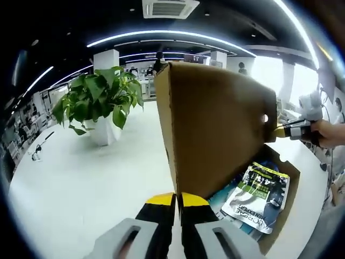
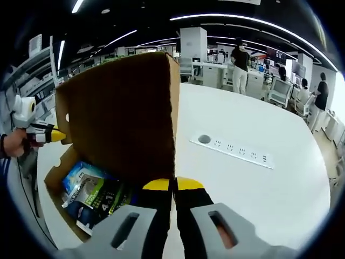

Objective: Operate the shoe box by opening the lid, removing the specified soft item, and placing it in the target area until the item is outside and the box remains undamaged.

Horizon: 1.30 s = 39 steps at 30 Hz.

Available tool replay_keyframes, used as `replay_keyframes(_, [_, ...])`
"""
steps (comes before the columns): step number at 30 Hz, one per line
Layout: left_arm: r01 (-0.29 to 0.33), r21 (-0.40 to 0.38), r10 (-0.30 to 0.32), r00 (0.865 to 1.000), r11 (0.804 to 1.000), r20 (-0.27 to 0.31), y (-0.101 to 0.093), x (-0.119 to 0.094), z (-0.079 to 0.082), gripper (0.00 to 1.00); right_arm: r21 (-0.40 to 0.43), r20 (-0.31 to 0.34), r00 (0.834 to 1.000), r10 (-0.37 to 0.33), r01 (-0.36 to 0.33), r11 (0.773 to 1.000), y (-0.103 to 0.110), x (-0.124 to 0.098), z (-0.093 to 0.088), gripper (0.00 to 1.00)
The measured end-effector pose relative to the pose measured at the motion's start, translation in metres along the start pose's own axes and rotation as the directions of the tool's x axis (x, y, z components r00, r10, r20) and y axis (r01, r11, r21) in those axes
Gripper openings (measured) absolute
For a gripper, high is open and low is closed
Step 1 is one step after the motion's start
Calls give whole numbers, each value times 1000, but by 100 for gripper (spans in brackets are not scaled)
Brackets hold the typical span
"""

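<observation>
The brown cardboard shoe box's lid (image 1: 215, 124) stands raised, nearly upright, over the open box (image 1: 285, 178). Soft packets lie inside, among them a white, green and black pouch (image 1: 259, 197) on blue ones. My left gripper (image 1: 178, 198) is shut on the lid's near edge, its yellow tips together. At the lid's far side the right gripper (image 1: 294, 130) pinches the edge, held by a hand. In the right gripper view my right gripper (image 2: 173, 184) is shut on the lid (image 2: 124, 118), the packets (image 2: 94, 197) lie in the box below, and the left gripper (image 2: 46, 135) holds the lid's other edge.
The box rests on a wide white table (image 1: 81, 183). A leafy plant in a white pot (image 1: 99, 102) stands beyond the lid on the left. A strip of power sockets (image 2: 237, 148) is set into the table. People (image 2: 240, 65) stand at desks far behind.
</observation>
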<state>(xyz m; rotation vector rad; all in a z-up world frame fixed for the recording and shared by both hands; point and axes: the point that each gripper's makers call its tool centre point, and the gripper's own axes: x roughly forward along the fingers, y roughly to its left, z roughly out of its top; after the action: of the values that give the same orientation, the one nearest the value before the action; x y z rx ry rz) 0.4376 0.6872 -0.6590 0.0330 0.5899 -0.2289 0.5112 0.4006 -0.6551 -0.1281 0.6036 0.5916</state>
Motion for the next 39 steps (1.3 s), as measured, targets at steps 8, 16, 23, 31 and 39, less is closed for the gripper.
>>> replay_keyframes(8, [-8,-4,8,1000,1000,-1,4,7,3,2,18,4,1000,0,0,1000,-1,7,2,0])
replay_keyframes(16, [-14,5,14,1000,1000,-9,8,13,4,3,35,-3,1000,4,-4,999,-2,14,2,0])
replay_keyframes(23, [-20,12,20,1000,1000,-22,8,16,5,3,91,-21,1000,15,-13,996,-3,20,2,0])
replay_keyframes(31, [-18,12,19,999,1000,-28,7,15,5,3,100,-36,999,22,-18,995,-2,22,-1,0])
replay_keyframes(39, [-16,5,16,999,1000,-35,6,14,5,3,112,-56,998,23,-16,994,-1,24,-3,0])
